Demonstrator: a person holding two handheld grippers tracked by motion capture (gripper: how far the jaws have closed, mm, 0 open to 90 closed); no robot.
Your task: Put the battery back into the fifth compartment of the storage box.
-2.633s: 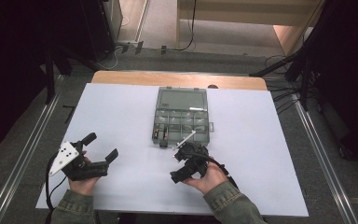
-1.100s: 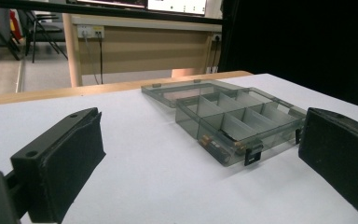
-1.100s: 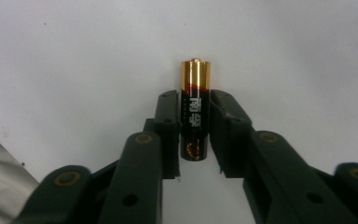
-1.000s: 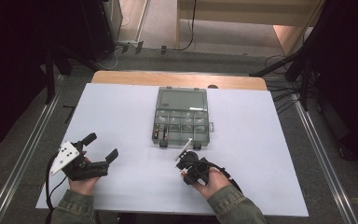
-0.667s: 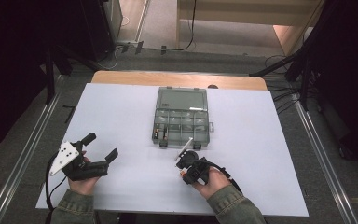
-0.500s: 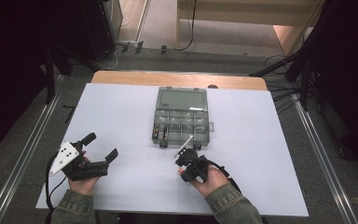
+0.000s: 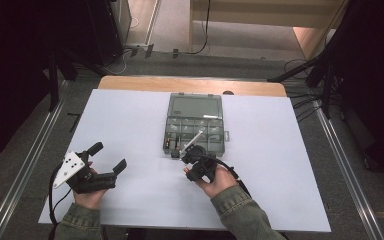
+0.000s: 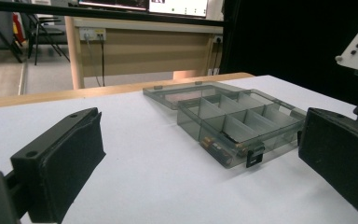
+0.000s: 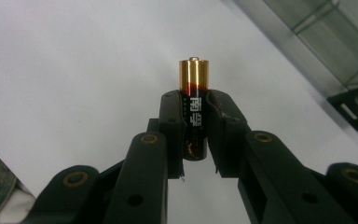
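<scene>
A smoky clear organiser box lies mid-table with its lid flat open behind it and divided compartments; small batteries rest in its front left compartment. My right gripper hovers just in front of the box's near edge, shut on a black and gold battery that stands up between the pads, gold end out. The box's black latch is at the right of the right gripper view. My left gripper rests open at the table's front left, nothing between its jaws, facing the box.
A white sheet covers the table, with a wooden strip along the far edge. Metal rails run down both sides. A wooden desk with cables stands beyond the table.
My right gripper has lifted slightly and shifted left toward the box's front left corner, still gripping the battery. The left gripper has stayed put.
</scene>
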